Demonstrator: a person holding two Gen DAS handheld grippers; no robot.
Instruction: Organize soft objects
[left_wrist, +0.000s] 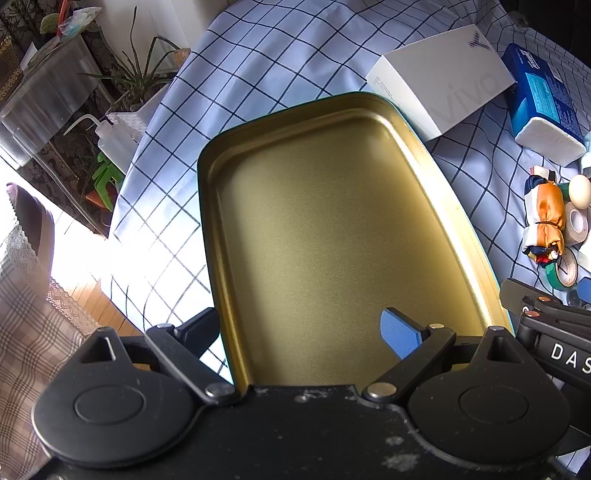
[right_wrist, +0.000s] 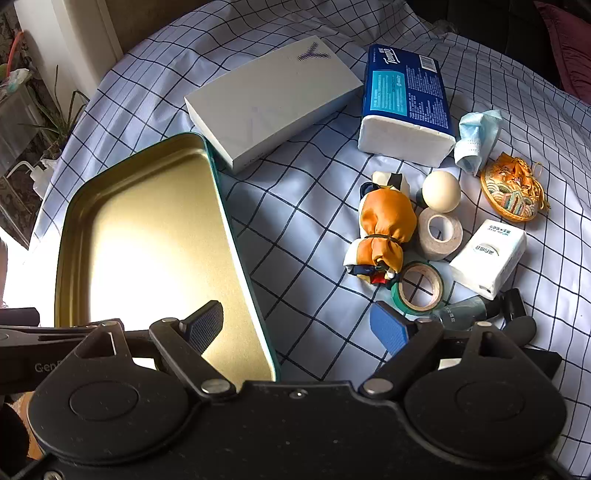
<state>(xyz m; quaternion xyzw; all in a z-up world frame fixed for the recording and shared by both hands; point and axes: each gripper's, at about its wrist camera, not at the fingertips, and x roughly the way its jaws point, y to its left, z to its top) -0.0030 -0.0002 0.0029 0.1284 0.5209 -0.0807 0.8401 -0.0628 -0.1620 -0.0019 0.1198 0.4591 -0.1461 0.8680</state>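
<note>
Left gripper (left_wrist: 306, 332): jaws spread wide, holding nothing, above the gold metal tray (left_wrist: 332, 229) with teal rim.
Right gripper (right_wrist: 295, 326): jaws apart, empty, over the tray's right edge and the checked blue-white cloth (right_wrist: 303, 236).
Only right view: crumpled blue face mask (right_wrist: 476, 138), round embroidered pouch (right_wrist: 511, 192), small white tissue pack (right_wrist: 489, 256).
Soft objects: orange satin doll (right_wrist: 384, 229) lies on the cloth right of the tray, beside the white ball (right_wrist: 441, 192).
Around: white box (right_wrist: 273, 99) touches the tray's far corner; blue tissue pack (right_wrist: 406, 103) beside it; two tape rolls (right_wrist: 439, 232) just right of the doll.
</note>
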